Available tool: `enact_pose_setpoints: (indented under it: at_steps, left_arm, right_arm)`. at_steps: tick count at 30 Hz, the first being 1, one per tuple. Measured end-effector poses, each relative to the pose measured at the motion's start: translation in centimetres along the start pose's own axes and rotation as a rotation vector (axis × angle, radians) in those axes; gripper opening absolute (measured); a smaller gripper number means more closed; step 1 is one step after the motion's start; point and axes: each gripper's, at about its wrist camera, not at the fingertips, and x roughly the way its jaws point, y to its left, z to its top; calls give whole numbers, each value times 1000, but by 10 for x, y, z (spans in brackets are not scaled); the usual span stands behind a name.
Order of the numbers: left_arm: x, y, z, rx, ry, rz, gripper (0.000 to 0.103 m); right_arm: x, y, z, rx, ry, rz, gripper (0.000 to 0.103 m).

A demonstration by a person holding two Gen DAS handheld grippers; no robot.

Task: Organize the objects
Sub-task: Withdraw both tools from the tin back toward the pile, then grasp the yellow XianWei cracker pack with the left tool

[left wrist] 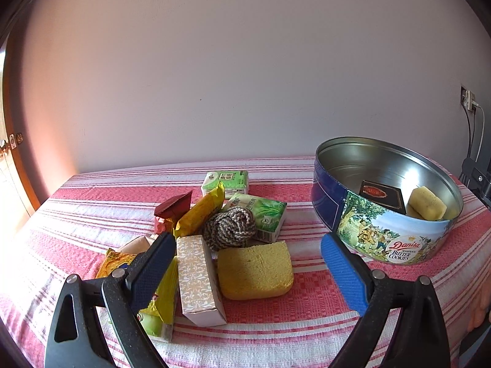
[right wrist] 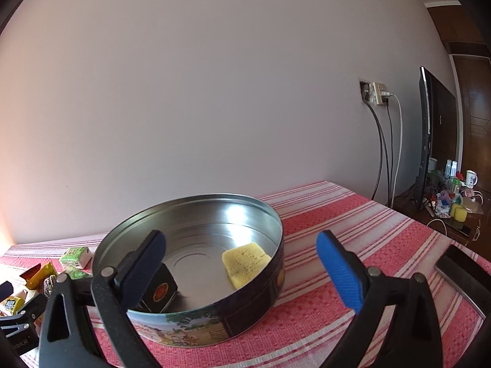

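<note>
- The Danisa butter cookie tin sits open on the striped tablecloth, directly ahead of the right gripper. It already holds a dark square box and a yellow sponge, so it seems to be the collecting container.
- The right gripper hangs over the tin's near rim with its jaws spread wide and nothing between them; its left finger overlaps the dark box in view.
- The left gripper is also wide open and empty, low over the loose pile just ahead of it.
- Between its fingers lie a white patterned box and a second yellow sponge, touching side by side.
- Just beyond them sit a knotted rope ball, green tissue packs, and yellow and red snack packets, crowded together.
- Judgement: the spread jaws suit the sponge or box as the next pickup.
</note>
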Motion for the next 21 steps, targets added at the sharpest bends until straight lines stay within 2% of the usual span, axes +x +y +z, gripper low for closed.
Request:
enact_pose_setpoints:
  at_steps: [11, 21]
  left_arm:
    - [-4, 42, -6, -50, 29, 47, 97]
    - [-6, 98, -13, -120, 83, 76, 97]
  right_arm:
    - [-22, 54, -17, -64, 24, 90, 100]
    - [-27, 116, -35, -153, 94, 213, 100]
